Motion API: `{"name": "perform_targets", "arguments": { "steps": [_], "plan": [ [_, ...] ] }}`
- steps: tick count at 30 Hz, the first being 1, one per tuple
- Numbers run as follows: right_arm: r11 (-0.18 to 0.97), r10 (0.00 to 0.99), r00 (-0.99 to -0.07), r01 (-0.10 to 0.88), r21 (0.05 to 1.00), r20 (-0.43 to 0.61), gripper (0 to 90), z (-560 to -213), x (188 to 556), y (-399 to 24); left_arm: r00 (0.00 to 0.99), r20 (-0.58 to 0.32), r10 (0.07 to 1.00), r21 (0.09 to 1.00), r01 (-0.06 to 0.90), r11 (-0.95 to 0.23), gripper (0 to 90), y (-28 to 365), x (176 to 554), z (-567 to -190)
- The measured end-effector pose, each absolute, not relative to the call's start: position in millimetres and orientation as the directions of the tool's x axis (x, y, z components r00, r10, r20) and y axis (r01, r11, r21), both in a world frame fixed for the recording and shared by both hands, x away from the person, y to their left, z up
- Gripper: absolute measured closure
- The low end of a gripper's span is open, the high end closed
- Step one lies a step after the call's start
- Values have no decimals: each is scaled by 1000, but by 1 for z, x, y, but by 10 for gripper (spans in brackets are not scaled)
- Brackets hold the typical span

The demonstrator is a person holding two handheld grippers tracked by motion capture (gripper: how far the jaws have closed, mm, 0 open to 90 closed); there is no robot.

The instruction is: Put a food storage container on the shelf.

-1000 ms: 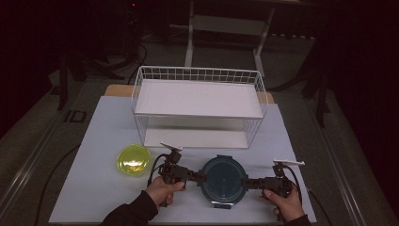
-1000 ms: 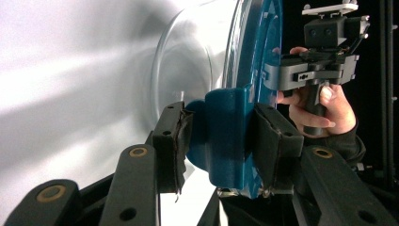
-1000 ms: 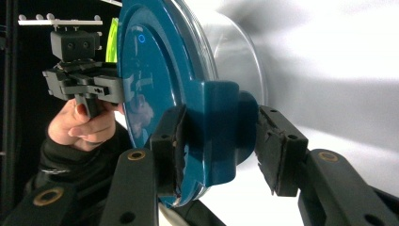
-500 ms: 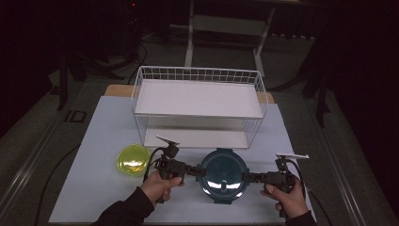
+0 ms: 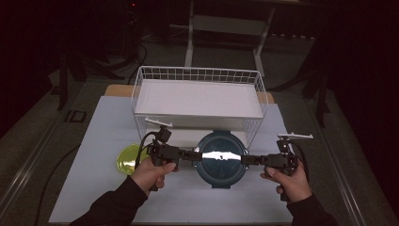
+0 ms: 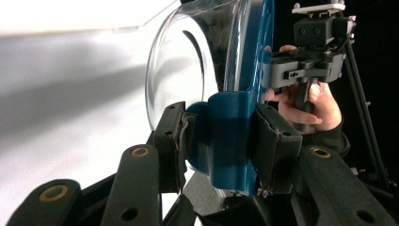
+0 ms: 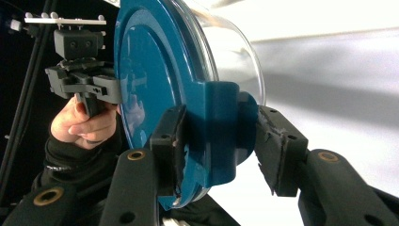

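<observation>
A round clear container with a blue lid (image 5: 220, 157) hangs above the white mat, just in front of the wire rack. It is held from both sides. My left gripper (image 5: 195, 154) is shut on the blue latch tab at the container's left edge; in the left gripper view the pads (image 6: 175, 141) press that tab (image 6: 229, 134). My right gripper (image 5: 244, 159) is shut on the opposite tab, where the right gripper view shows its pads (image 7: 170, 146) clamping the blue tab (image 7: 226, 136). The lid (image 7: 146, 84) stands edge-on in both gripper views.
A white wire rack (image 5: 197, 94) with a flat shelf stands behind the container. A yellow-green bowl (image 5: 126, 160) lies on the mat (image 5: 103, 136) to the left, beside the left hand. Dark floor and stand legs surround the table.
Both grippers have risen together with the container held between them; it has come up off the mat and now sits higher in the high view, nearer the rack's front.
</observation>
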State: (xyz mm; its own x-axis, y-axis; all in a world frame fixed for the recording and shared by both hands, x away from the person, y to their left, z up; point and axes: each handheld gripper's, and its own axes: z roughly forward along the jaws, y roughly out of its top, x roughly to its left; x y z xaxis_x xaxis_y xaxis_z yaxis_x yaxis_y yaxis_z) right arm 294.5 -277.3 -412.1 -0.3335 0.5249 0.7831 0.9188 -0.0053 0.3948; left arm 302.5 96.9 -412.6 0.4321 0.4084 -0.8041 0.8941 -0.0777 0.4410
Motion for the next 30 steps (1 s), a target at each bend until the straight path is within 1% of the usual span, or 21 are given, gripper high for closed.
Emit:
{"name": "perform_targets", "arguments": {
  "steps": [9, 22, 30],
  "plan": [
    [6, 524, -381, 896, 444, 762, 547, -377, 314, -263, 450, -792, 413, 479, 877, -37, 576, 110, 314, -381],
    [12, 522, -442, 859, 512, 730, 548, -326, 350, -244, 493, -762, 420, 543, 840, -1, 576, 129, 343, -335],
    [7, 535, -448, 851, 526, 716, 548, -303, 375, -239, 492, -773, 400, 539, 842, 7, 576, 133, 371, -319]
  ]
}}
